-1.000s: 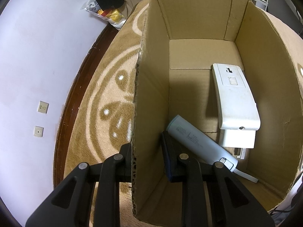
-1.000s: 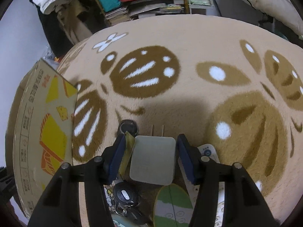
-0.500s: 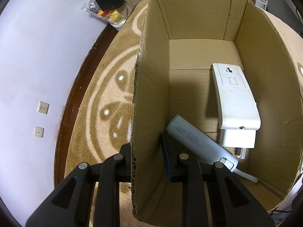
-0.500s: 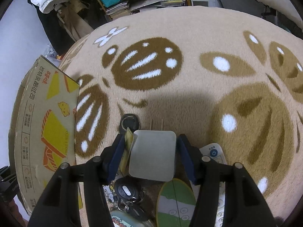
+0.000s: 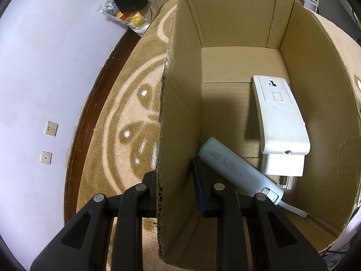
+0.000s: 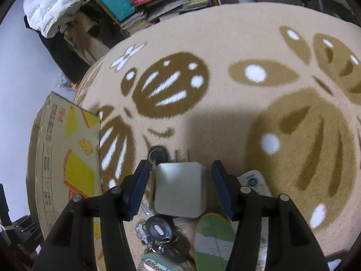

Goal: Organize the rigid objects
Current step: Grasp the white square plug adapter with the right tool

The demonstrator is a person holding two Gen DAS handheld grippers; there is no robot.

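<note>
My left gripper [image 5: 176, 180] is shut on the left wall of the open cardboard box [image 5: 180, 117], one finger outside and one inside. In the box lie a pale blue cylindrical power bank [image 5: 237, 171], a long white plug-in device [image 5: 279, 117] and a white block [image 5: 282, 164] under it. In the right wrist view my right gripper [image 6: 180, 185] is open. A white square plug adapter [image 6: 180, 189] with two prongs lies between its pads, with a narrow gap on each side. The box's printed outside [image 6: 67, 158] stands to the left.
Around the adapter on the patterned carpet [image 6: 225, 45] lie a dark key fob with keys [image 6: 158, 228], a green striped oval thing [image 6: 214, 237], a white remote [image 6: 255, 180] and a dark ring [image 6: 158, 153]. Cluttered shelves [image 6: 158, 2] stand behind. A wall [image 5: 45, 67] runs left of the box.
The right wrist view has rolled a little, and the carpet and box have shifted in it. The adapter stays between the right jaws. Nothing has moved in the left view.
</note>
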